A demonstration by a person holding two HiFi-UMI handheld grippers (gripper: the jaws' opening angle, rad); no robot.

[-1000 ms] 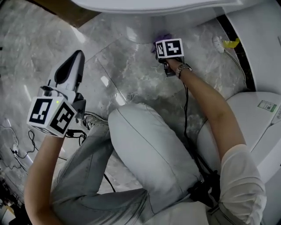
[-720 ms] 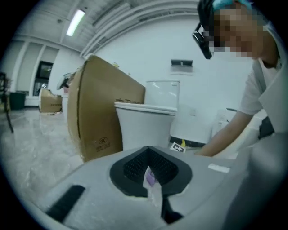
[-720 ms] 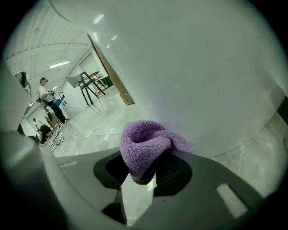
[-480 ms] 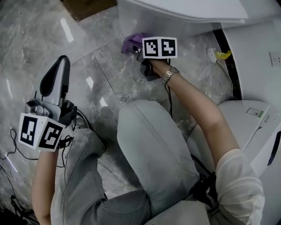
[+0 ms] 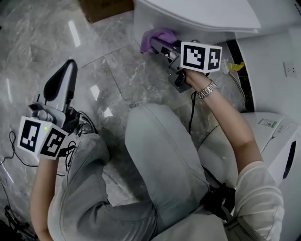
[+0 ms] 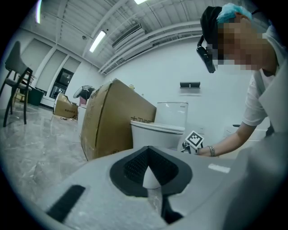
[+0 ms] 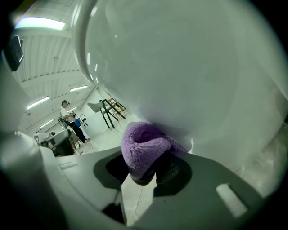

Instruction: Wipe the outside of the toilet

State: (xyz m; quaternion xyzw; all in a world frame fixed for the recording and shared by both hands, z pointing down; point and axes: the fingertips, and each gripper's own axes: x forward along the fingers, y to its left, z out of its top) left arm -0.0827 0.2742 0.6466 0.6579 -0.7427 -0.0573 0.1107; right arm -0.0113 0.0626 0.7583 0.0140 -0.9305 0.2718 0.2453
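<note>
The white toilet stands at the top of the head view. My right gripper is shut on a purple cloth and holds it against the toilet's lower outside. In the right gripper view the cloth bulges out of the gripper and touches the curved white bowl. My left gripper is shut with nothing in it, held over the floor at the left, well away from the toilet. Its own view looks across at the toilet from the side.
A brown cardboard box stands just left of the toilet. Another white fixture is at the right. A yellow-and-white brush lies by the wall. Cables trail on the marble floor. The person's knee fills the middle.
The right gripper has swung along the toilet's base with the cloth still pressed to it, its marker cube ending farther right. The left gripper has stayed low at the left.
</note>
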